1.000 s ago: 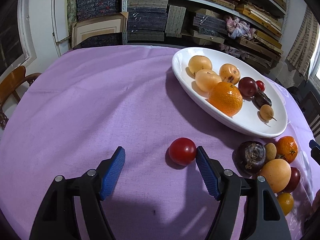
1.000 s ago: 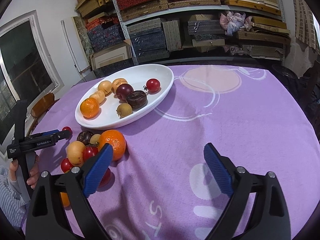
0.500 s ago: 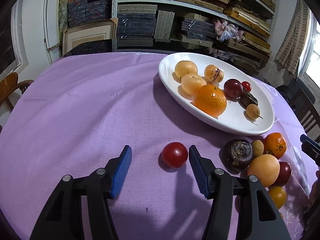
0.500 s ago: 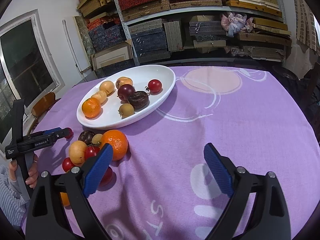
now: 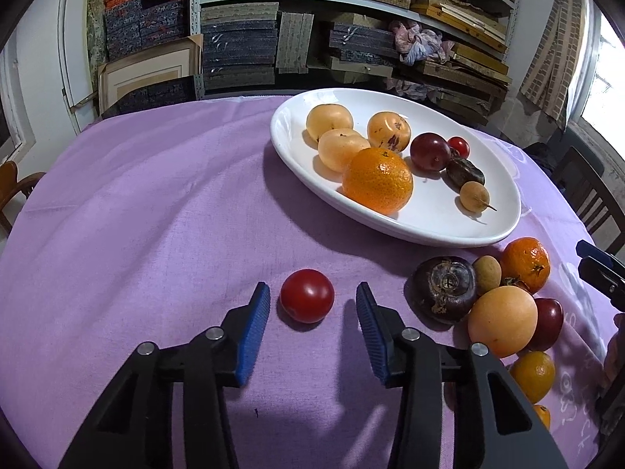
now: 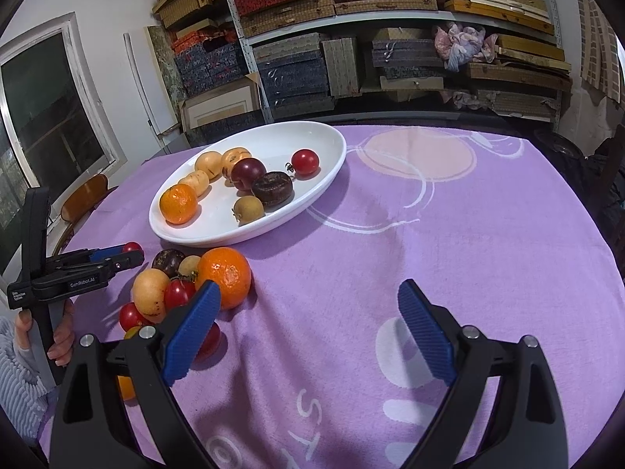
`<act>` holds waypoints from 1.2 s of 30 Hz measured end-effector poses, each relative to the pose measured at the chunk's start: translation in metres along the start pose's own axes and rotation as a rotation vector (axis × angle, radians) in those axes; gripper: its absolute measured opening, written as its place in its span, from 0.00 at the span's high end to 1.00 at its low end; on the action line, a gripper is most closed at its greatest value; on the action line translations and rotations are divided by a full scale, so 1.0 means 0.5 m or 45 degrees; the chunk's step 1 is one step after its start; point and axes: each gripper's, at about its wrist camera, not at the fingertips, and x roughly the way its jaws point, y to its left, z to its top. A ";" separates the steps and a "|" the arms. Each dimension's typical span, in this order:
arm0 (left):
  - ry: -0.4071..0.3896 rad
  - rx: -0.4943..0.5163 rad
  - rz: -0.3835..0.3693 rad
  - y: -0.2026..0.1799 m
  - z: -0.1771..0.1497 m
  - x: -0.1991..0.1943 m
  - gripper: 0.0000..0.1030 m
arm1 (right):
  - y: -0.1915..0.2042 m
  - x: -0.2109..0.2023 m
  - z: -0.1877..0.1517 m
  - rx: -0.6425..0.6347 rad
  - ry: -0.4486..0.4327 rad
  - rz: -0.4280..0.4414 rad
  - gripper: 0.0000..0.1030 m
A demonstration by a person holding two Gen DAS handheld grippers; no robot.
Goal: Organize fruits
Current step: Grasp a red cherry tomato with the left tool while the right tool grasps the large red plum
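The left claw [image 5: 312,305] points down at the purple-clothed table [image 5: 156,203], and its jaws are closing with a red cherry tomato [image 5: 307,295] between them. The tomato rests on the cloth near the tips of the blue pads [image 5: 254,328]; a narrow gap shows on each side, so the pads are not yet pressing it.

Ahead of this claw and to its right stands the white oval dish [image 5: 504,226]. It holds three pale yellow-orange fruits, a mandarin [image 5: 378,179], a dark red plum [image 5: 429,151], a small red tomato, a dark wrinkled fruit and a small tan fruit with a stem. Just right of the claw, off the dish, a heap of loose fruit [image 5: 500,305] lies on the cloth: a dark purple fruit [image 5: 443,289], a small tan one, another mandarin, a large pale orange fruit, a dark red one behind it, and small orange ones nearer the edge.

The right claw [image 6: 308,328] is spread wide over the cloth with nothing between its pads. The same heap sits just beyond and left of its left pad, with an orange [image 6: 224,277] touching the heap's near side. Farther left, a hand [image 6: 58,336] grips the handle of the left claw, whose tips reach the red tomato beside the heap. The dish lies ahead and left of the right claw.
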 end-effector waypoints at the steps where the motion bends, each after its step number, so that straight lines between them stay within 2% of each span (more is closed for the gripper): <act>1: 0.000 -0.009 0.000 0.003 0.000 0.000 0.62 | 0.001 0.000 -0.001 0.000 0.000 0.001 0.12; 7: 0.000 -0.007 -0.002 -0.001 -0.001 0.000 0.63 | 0.013 0.006 -0.006 -0.029 0.009 0.023 0.12; 10: 0.001 -0.006 0.004 -0.002 -0.002 0.000 0.63 | 0.040 0.010 -0.014 -0.098 0.028 0.061 0.13; 11: 0.001 -0.007 0.006 -0.002 -0.003 0.000 0.64 | 0.052 0.009 -0.016 -0.127 0.031 0.073 0.17; 12: 0.001 -0.009 0.009 -0.002 -0.003 0.000 0.64 | 0.064 0.008 -0.018 -0.158 0.041 0.089 0.27; 15: -0.004 -0.036 0.011 0.006 -0.003 -0.002 0.71 | 0.101 0.013 -0.032 -0.243 0.084 0.113 0.45; 16: -0.006 -0.046 0.008 0.009 -0.003 -0.003 0.72 | 0.111 0.013 -0.035 -0.266 0.084 0.122 0.47; 22: -0.007 -0.057 0.005 0.015 -0.005 -0.005 0.73 | 0.144 0.014 -0.052 -0.330 0.132 0.202 0.47; 26: -0.006 -0.051 0.007 0.013 -0.006 -0.005 0.73 | 0.157 0.019 -0.059 -0.343 0.151 0.195 0.47; 36: -0.003 -0.037 0.009 0.007 -0.006 -0.005 0.73 | 0.133 0.056 -0.048 -0.213 0.247 0.193 0.47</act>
